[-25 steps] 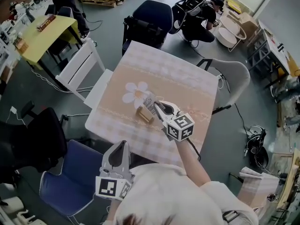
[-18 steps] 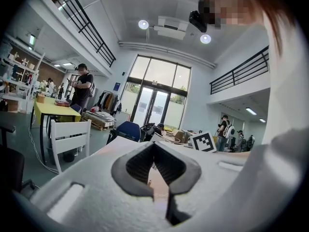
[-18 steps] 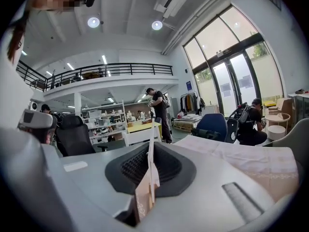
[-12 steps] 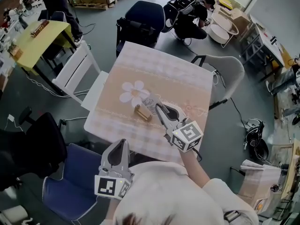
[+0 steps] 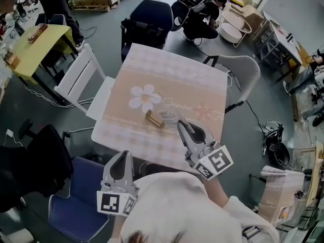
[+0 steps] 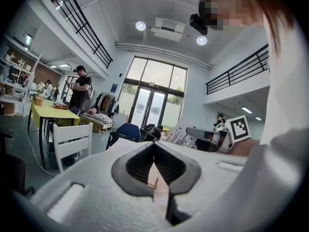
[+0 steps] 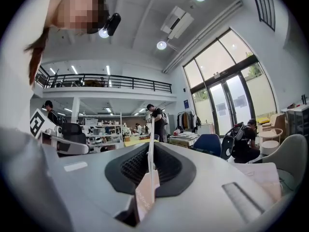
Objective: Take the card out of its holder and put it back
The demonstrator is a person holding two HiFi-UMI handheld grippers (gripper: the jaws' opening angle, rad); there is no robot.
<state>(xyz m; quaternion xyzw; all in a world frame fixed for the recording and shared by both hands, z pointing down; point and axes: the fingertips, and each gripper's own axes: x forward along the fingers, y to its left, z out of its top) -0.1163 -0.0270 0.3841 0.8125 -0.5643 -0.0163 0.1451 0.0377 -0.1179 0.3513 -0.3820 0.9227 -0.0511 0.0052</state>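
**Right tool and card.** The right tool [image 5: 180, 124] is pinching the card [image 5: 169, 118] between its nearly closed jaws. In the right gripper view the card is showing edge-on as a thin pale line that is standing upright between the two dark pads and rising past their tips. In the head view the card is sticking out beyond the jaw tips, above the table and just beside the holder [image 5: 154, 120], with its far edge nearest the holder. The holder, a small wooden block, is lying on the table [image 5: 152, 65] free of the card, ahead of and slightly left of the right tool.

**Left tool.** The left tool [image 5: 123, 156] is hanging at the table's near edge, well apart from card and holder. Its jaws are resting together at the tips and are holding nothing.

**Surface.** A pale checked cloth with a beige middle panel is covering the table; a printed daisy [image 5: 144, 96] is lying just beyond the holder.

**Room.** A white chair [image 5: 81, 80], a blue chair [image 5: 71, 196], a dark office chair [image 5: 149, 19] and a grey chair [image 5: 243, 75] are standing round the table on a grey floor. A yellow table [image 5: 30, 47] is standing at far left, and a person [image 5: 202, 14] is crouching beyond the far edge.
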